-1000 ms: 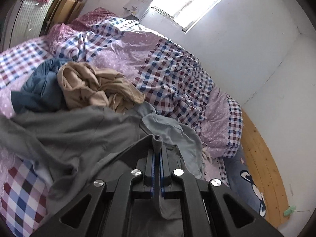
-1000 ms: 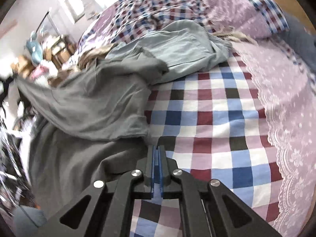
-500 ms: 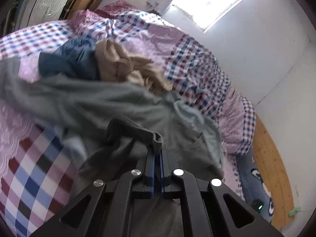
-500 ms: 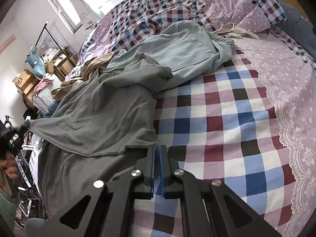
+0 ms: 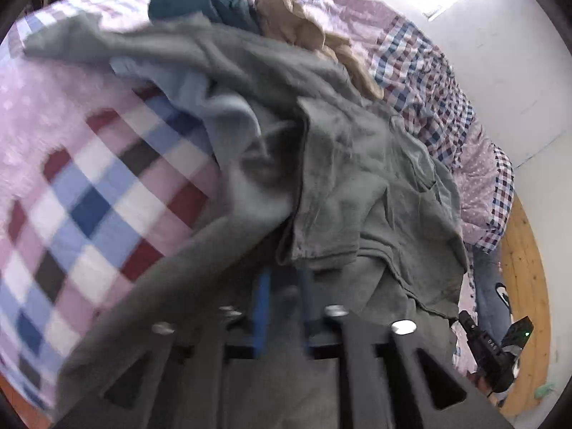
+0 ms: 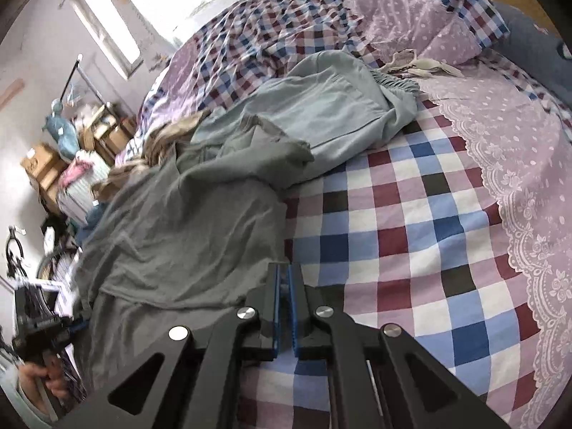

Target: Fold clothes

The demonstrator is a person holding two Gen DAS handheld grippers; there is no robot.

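The bed [image 5: 89,193] is viewed steeply and close from the left wrist, more widely from the right; the grey garment [image 6: 186,228] is shared.

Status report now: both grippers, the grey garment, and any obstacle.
Left gripper jaws just opening, grey garment dropped on the bed. Right gripper shut, empty. Light blue garment overlaps it.

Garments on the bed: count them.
4. Grey garment nearest the left gripper, light blue one beyond it, tan one and teal one farthest. More may be hidden.

Checked bedspread [image 6: 422,236], cardboard boxes [image 6: 43,164]
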